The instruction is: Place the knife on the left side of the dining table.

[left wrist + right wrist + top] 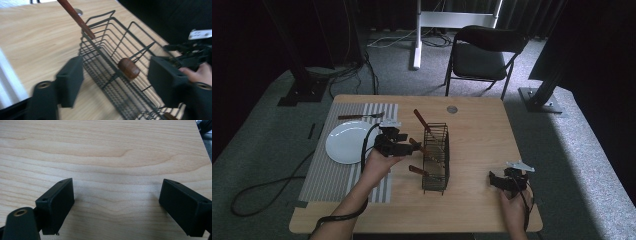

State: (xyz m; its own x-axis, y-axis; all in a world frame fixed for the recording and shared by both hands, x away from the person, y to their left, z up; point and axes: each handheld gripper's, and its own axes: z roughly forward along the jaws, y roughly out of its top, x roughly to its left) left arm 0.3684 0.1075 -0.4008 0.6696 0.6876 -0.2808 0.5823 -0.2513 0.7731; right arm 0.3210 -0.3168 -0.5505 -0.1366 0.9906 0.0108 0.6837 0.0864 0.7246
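A black wire basket (435,155) stands in the middle of the wooden table (477,130), with three wooden-handled utensils poking out of its left side. My left gripper (404,145) is level against that side. In the left gripper view its jaws (116,75) stand apart around the rounded end of the middle wooden handle (128,68), with a gap at each pad. A longer handle (76,18) slants up over the basket rim (107,45). My right gripper (497,180) rests near the table's front right and is open over bare wood (116,195).
A white plate (347,142) lies on a striped placemat (327,175) at the left, with a fork (359,116) behind it. A round grommet (452,109) sits near the far edge. A black folding chair (484,55) stands beyond the table.
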